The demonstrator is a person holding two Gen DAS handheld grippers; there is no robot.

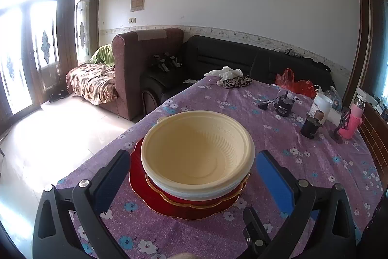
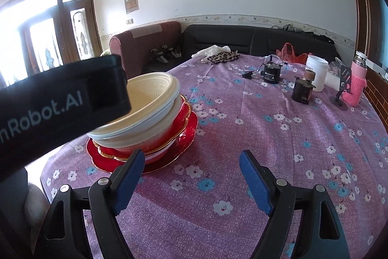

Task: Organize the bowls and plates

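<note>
A cream plastic bowl [image 1: 197,149] tops a stack: a white bowl [image 1: 194,193] under it, then a red gold-rimmed bowl [image 1: 208,202], all on a red plate [image 1: 145,196]. My left gripper [image 1: 192,165] is open, its fingers on either side of the stack, not touching it. In the right wrist view the same stack [image 2: 150,113] stands at the left on the red plate [image 2: 189,132], partly hidden by the left gripper's black body [image 2: 60,98]. My right gripper [image 2: 189,162] is open and empty over the tablecloth, just right of the stack.
The purple flowered tablecloth [image 2: 266,137] covers the table. At the far right stand a white jar [image 2: 315,74], a dark bottle [image 2: 302,91], a black device [image 2: 270,74] and a pink flask [image 2: 356,86]. A leopard pouch [image 2: 220,57] lies at the far edge. Sofas stand beyond.
</note>
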